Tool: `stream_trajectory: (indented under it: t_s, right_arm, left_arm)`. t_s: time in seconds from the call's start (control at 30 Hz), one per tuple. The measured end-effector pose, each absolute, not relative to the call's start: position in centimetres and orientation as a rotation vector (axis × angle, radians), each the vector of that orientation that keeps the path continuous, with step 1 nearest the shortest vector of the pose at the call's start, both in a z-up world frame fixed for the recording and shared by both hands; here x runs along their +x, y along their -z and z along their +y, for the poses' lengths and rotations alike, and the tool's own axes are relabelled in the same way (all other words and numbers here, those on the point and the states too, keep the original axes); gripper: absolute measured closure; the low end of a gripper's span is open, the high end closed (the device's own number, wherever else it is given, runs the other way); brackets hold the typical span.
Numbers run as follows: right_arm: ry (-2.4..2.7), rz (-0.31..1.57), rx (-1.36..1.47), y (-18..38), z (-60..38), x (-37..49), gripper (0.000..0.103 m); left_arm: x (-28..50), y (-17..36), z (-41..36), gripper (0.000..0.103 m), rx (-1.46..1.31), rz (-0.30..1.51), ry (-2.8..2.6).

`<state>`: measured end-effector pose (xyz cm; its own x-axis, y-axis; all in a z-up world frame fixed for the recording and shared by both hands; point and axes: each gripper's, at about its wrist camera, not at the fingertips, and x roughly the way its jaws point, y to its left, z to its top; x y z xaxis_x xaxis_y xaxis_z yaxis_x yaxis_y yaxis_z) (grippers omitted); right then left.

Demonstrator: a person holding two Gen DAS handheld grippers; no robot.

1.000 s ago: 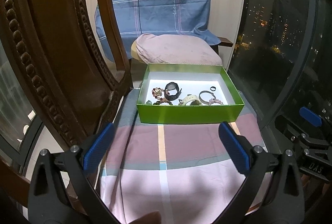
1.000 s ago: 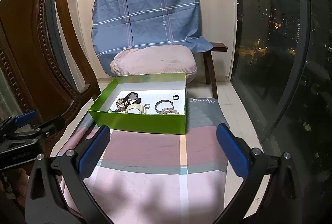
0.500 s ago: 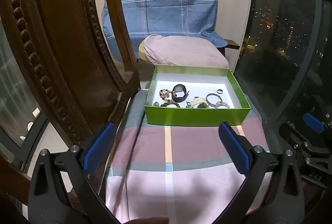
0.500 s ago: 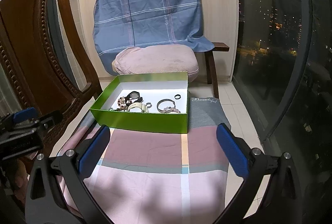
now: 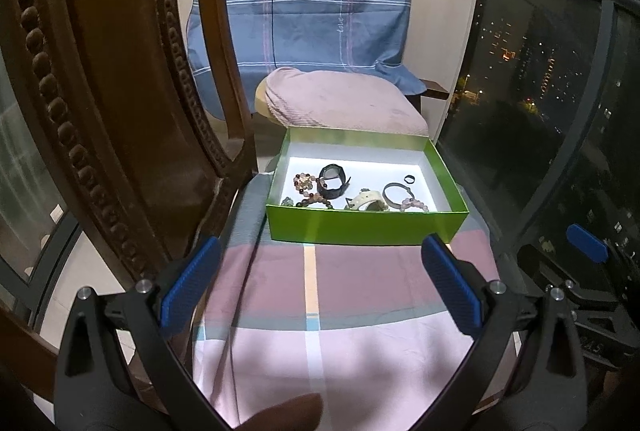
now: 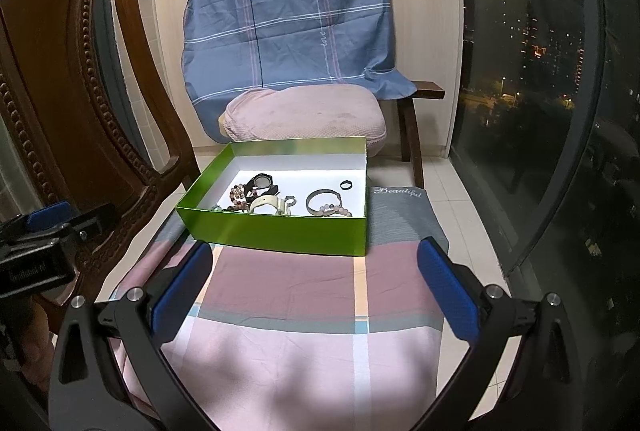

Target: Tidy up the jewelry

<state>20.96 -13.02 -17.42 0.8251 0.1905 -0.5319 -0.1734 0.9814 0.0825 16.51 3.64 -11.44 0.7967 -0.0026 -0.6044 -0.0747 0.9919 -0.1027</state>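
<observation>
each tool (image 5: 320,283) (image 6: 314,285) has black arms, silver screws, blue ribbed fingers (image 5: 452,287).

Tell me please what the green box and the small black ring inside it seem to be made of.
The green box looks like cardboard with a glossy green outside and plain white inside: thin straight walls, soft sheen on the front. The small black ring is a smooth dark band; metal, stone or plastic cannot be told at this size.
</observation>
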Motion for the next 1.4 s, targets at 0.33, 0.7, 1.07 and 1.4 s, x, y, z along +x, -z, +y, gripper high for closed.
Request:
stream_trajectory:
  t_s: [0.33, 0.7, 1.07, 1.4]
  right_arm:
    - [-0.193, 0.569, 0.03, 17.49, -13.08, 21.05, 0.003]
    - [-0.19, 0.567, 0.032, 17.56, -13.29, 21.07, 0.003]
    - [-0.192, 0.564, 0.035, 17.48, -13.92, 21.15, 0.003]
    - [-0.193, 0.567, 0.036, 17.48, -13.97, 21.16, 0.003]
  left_arm:
    - [16.58, 11.5, 3.43, 0.004, -0.111, 0.656, -0.046]
    - [16.5, 11.69, 3.24, 0.004, -0.104, 0.665, -0.048]
    - [16.47, 11.84, 3.33, 0.004, -0.101, 0.669, -0.048]
    - [16.39, 11.88, 3.2, 0.004, -0.092, 0.671, -0.045]
